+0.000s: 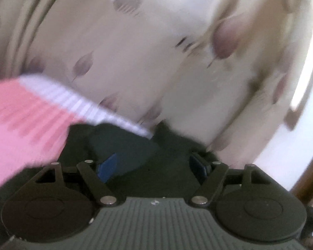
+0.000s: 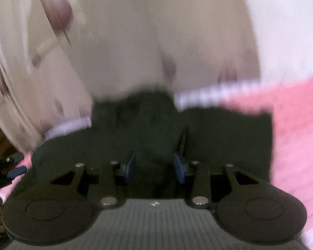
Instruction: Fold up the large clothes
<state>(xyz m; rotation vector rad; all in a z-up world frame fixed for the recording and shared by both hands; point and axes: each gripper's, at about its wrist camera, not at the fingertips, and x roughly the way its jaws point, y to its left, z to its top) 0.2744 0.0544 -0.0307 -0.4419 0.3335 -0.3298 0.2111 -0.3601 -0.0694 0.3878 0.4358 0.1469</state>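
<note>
A dark green-black garment [image 1: 135,145] lies on the bed in the blurred left wrist view. My left gripper [image 1: 153,166] stands wide over it, the cloth between the blue pads [image 1: 108,166], whose inner face shows bare. In the right wrist view the same dark garment [image 2: 154,120] bunches up between the blue pads [image 2: 178,166] of my right gripper [image 2: 154,166], which is shut on that fold. A pink cloth [image 1: 20,120] with a white ribbed edge [image 1: 77,102] lies beside and under the garment, and the pink cloth [image 2: 298,125] fills the right of the right wrist view.
A cream bedsheet with brownish leaf prints [image 1: 135,48] covers the bed beyond the garment, and the same sheet [image 2: 125,41] fills the upper right wrist view. A wooden piece [image 1: 311,177] shows at the far right. Small cluttered items [image 2: 2,166] sit at the left edge.
</note>
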